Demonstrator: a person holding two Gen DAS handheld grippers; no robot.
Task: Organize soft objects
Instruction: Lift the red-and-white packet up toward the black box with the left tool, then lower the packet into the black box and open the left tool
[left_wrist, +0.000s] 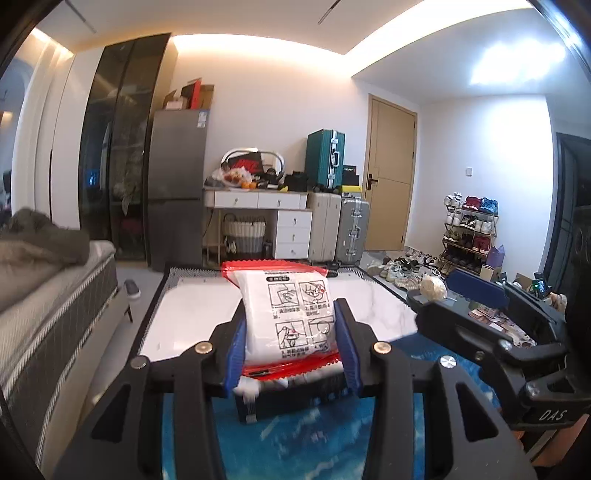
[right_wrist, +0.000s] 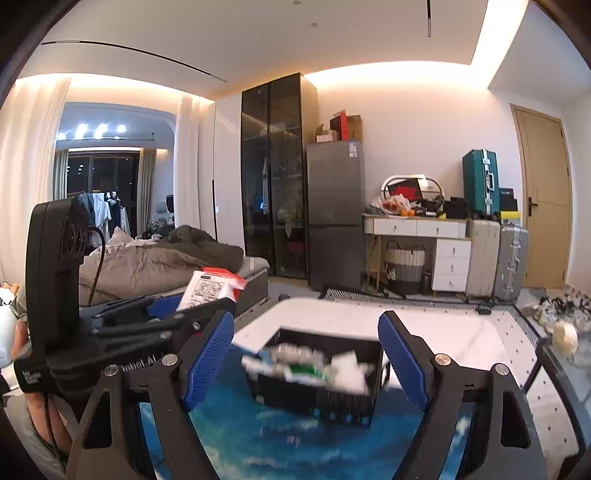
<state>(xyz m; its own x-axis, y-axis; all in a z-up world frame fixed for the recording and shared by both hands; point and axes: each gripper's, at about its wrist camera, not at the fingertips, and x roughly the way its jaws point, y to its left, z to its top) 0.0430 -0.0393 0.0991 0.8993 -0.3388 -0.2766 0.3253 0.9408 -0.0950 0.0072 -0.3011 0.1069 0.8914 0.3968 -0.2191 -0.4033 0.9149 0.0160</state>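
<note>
My left gripper (left_wrist: 290, 325) is shut on a soft white packet with red crimped edges and printed diagrams (left_wrist: 295, 314), held in the air above a black box (left_wrist: 295, 402). In the right wrist view the same packet (right_wrist: 210, 286) sticks up from the left gripper (right_wrist: 199, 306) at the left. My right gripper (right_wrist: 306, 354) is open and empty, its blue pads either side of the black box (right_wrist: 325, 384), which holds several white and green soft packs. The box stands on a blue patterned mat (right_wrist: 258, 435).
A white marble-look table top (left_wrist: 192, 317) lies beyond the mat. A bed with blankets (right_wrist: 155, 258) is on the left. A glass side table (right_wrist: 569, 369) with a cream ball (right_wrist: 565, 338) is on the right. Fridge, desk and suitcases stand at the far wall.
</note>
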